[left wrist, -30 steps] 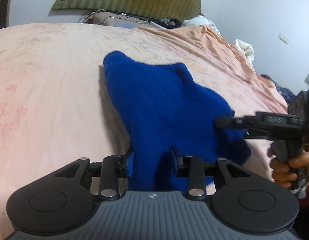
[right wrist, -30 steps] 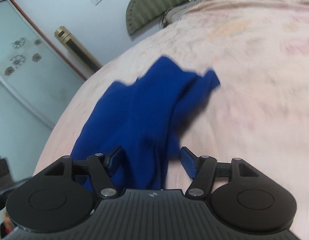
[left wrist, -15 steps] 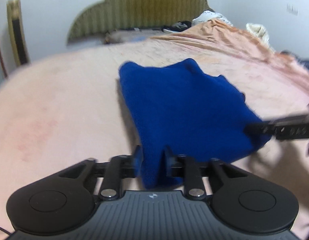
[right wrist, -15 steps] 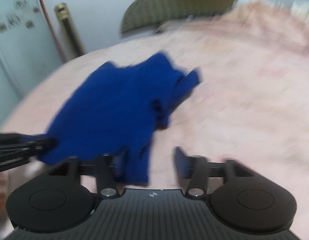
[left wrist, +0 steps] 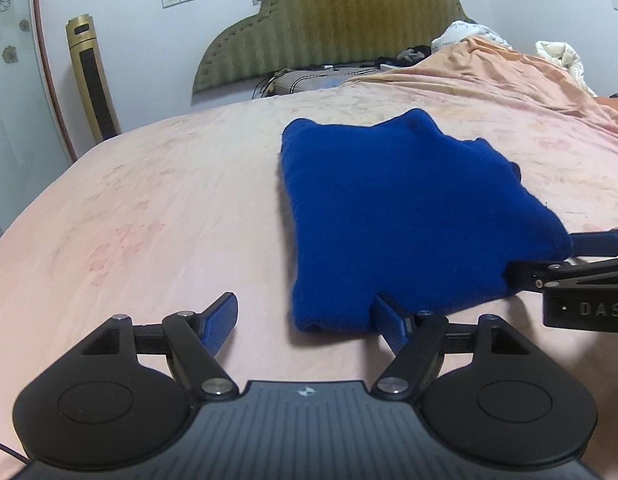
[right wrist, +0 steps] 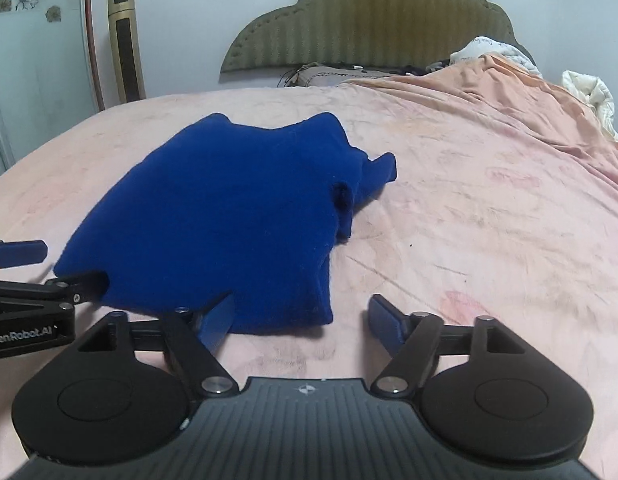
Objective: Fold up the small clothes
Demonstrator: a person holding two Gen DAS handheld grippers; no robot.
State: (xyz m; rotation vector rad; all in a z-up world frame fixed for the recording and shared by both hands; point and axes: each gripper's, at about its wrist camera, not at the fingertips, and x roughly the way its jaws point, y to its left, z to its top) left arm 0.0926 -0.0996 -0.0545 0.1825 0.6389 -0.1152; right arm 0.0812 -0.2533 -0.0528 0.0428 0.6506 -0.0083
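The blue knit [left wrist: 409, 216] is lying folded over on the pink bed [left wrist: 149, 220], near the edge closest to the cameras. Looks soft, fuzzy, thick-ish and floppy, so it'll sag and bunch wherever it isn't supported; light though, nothing fragile. I'd pinch it at the two near corners, through all layers. Left gripper [left wrist: 307, 322] and right gripper [right wrist: 301, 318] have both just been opening: jaws wide, nothing clamped, the near hem just beside each inner pad.

Both hand-held grippers [left wrist: 305, 322] [right wrist: 301, 320] freshly spread.
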